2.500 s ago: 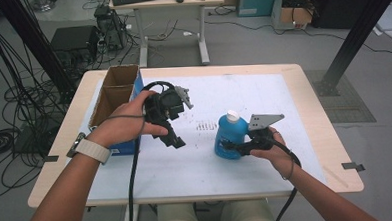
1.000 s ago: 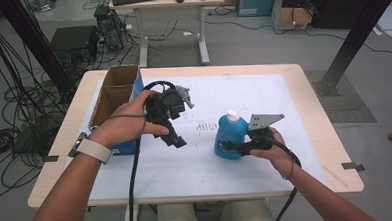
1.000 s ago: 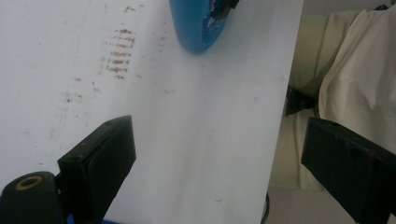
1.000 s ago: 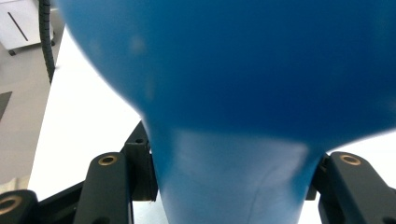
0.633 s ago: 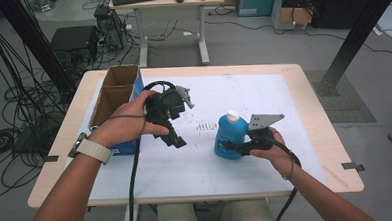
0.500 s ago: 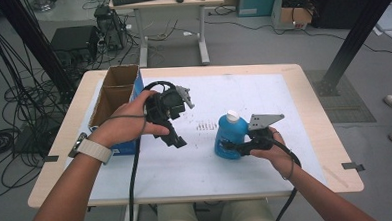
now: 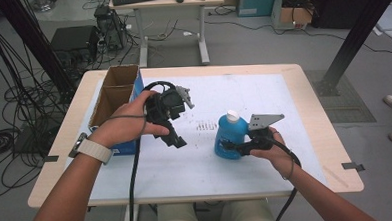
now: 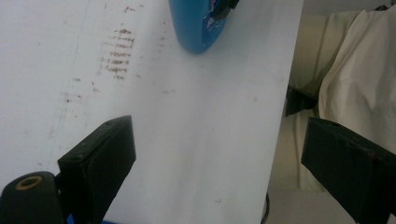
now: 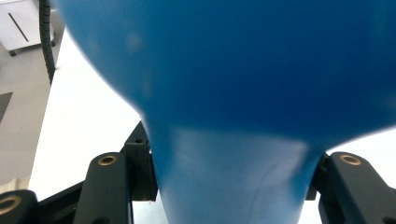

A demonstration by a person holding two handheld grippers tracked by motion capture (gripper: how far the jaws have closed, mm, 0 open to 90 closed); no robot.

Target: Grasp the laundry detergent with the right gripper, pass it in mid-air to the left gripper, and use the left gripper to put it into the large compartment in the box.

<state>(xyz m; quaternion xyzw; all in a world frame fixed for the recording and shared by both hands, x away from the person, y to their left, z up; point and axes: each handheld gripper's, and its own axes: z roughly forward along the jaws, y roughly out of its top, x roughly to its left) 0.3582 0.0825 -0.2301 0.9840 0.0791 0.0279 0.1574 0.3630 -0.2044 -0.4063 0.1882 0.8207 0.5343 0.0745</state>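
White-topped surface (image 7: 294,111), grey floor, cables at left. Your right gripper (image 7: 235,149) pinches the blue bottle (image 7: 229,136) low on its body; it stands upright, long axis vertical, cap up. Your left gripper (image 7: 178,140) is spread, empty, well apart from it.

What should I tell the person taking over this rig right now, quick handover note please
Right gripper: shut on the blue bottle, which stands upright on the white mat, white cap on.
Left gripper: open, holding nothing, held above the mat to the left of the bottle, beside the cardboard box.
Done: bottle gripped low on its body.
Left: the bottle is not yet lifted. The open box at the table's left edge looks a likely destination, but that is a guess. The left gripper is free to help.
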